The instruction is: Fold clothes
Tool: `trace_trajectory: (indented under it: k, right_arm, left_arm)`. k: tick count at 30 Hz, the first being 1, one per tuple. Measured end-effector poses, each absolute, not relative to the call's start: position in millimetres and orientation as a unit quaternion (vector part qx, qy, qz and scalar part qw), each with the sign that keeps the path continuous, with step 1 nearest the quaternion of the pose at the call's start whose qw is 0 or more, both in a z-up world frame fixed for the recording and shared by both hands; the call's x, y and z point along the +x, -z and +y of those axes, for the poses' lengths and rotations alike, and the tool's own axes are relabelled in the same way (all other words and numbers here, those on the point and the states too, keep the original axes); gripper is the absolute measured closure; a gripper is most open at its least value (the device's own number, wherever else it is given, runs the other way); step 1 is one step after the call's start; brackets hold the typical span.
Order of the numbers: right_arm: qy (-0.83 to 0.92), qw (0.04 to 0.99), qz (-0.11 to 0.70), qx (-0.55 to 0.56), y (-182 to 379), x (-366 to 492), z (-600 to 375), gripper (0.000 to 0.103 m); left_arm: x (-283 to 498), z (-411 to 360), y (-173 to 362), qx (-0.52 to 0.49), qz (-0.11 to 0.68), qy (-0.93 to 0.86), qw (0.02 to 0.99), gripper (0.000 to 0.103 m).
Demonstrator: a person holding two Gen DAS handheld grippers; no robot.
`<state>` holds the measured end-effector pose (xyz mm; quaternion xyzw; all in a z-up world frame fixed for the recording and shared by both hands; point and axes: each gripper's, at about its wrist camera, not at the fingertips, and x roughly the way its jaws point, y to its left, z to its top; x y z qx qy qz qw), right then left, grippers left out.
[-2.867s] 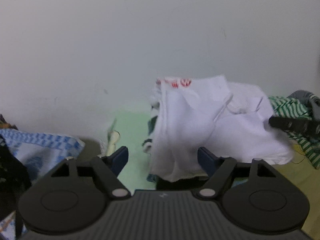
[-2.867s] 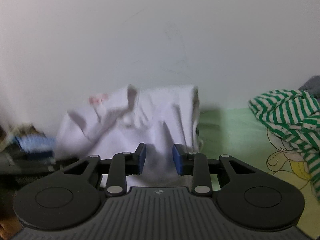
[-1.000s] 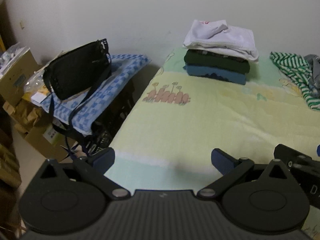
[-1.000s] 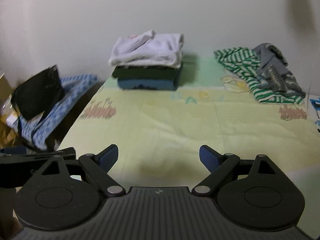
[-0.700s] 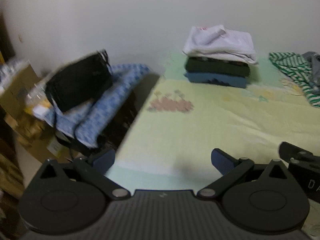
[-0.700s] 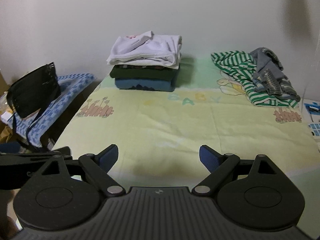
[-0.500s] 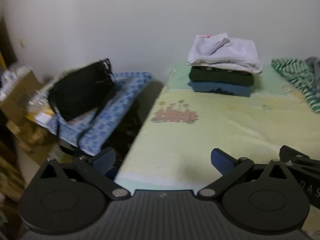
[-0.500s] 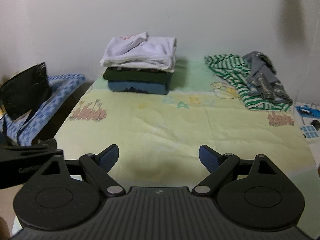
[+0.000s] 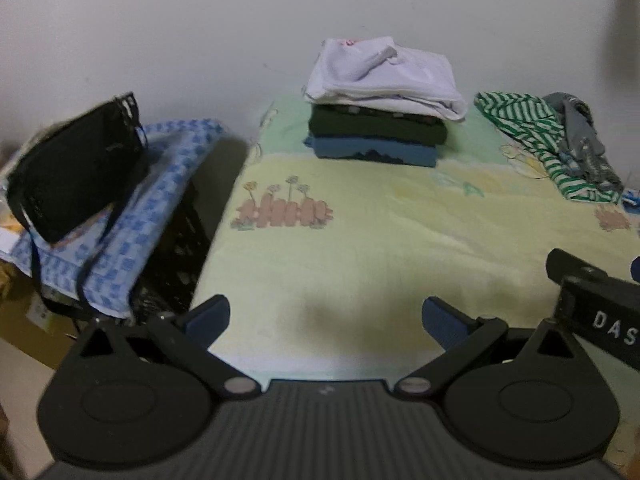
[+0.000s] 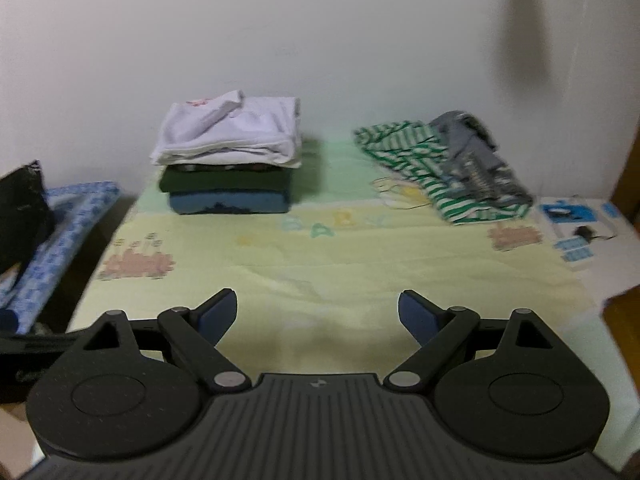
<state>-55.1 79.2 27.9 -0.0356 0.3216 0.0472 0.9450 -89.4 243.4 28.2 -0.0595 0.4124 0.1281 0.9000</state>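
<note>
Both tongs are hanging wide apart over the near edge of the yellow-green bed sheet (image 9: 360, 248), and I am seeing nothing between the blue pads (image 9: 208, 316) of either 1. I am holding the left gripper (image 9: 324, 316) and the right gripper (image 10: 318, 312) clear of the cloth, touching nothing.

Against the far wall, a stack of 3 folded garments is sitting on the sheet: a white shirt (image 9: 384, 76) lying on a dark green garment (image 9: 376, 128), which is resting on a blue garment (image 9: 372, 154). Well to its right, a green-striped garment (image 10: 416, 160) is lying crumpled with a grey garment (image 10: 472, 152) bunched on top of it.

Only the left wrist view is showing me the whole black bag (image 9: 76, 168) lying on the blue checked cloth (image 9: 136, 216) beside the bed, plus the right tool's black body poking in at the edge. Only the right wrist view is showing me blue-printed papers (image 10: 568, 232) on a white surface past the sheet's right edge.
</note>
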Motion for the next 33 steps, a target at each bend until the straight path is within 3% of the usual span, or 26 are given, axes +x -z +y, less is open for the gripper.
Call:
trace_trajectory:
  k: [33]
  right_arm:
    - [-0.102,0.925,0.366,-0.022,-18,-53,94,0.014]
  left_arm:
    - [-85,258,-17,-0.046,0.425,-0.167,0.888,0.001]
